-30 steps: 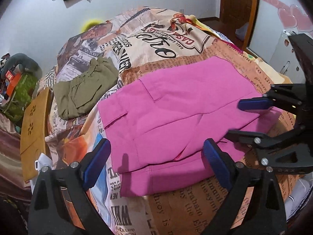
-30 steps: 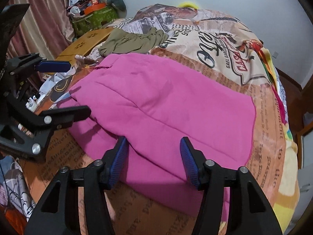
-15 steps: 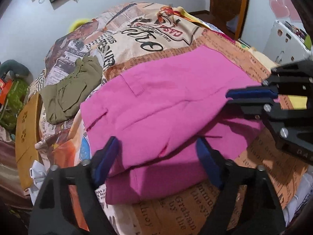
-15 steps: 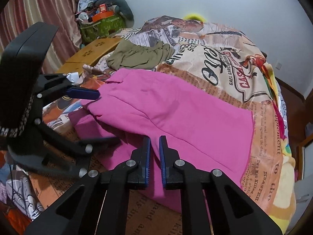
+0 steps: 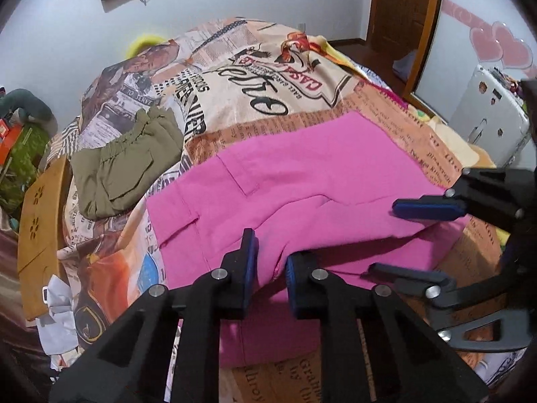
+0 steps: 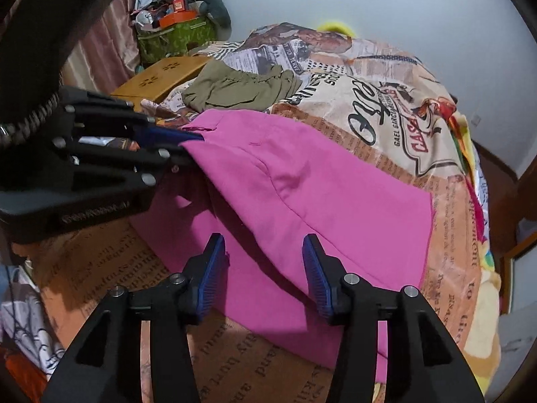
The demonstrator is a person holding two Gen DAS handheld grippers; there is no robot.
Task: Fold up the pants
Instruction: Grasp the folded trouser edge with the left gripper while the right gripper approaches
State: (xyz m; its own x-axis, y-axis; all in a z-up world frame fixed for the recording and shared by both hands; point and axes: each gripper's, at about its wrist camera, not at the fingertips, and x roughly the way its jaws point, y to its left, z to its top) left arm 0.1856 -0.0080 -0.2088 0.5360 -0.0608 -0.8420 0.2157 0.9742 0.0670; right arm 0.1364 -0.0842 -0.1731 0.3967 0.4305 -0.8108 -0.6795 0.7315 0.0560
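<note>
Soft pink pants [image 5: 302, 181] bunch in the closing left gripper [image 5: 271, 262] (pinched, apparently).

Left gripper [image 5: 271, 263] closing on pink cloth [image 5: 302, 181], right gripper [image 6: 265, 268] opening, both angled down.

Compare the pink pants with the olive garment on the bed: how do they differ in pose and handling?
The pink pants lie spread wide at the near edge of the bed; the olive garment sits bunched small, farther back. The left tool is closing on a raised fold of the pink pants, while the olive garment lies untouched. The right tool is opening over the pink pants. Both rest on the printed blanket.
</note>
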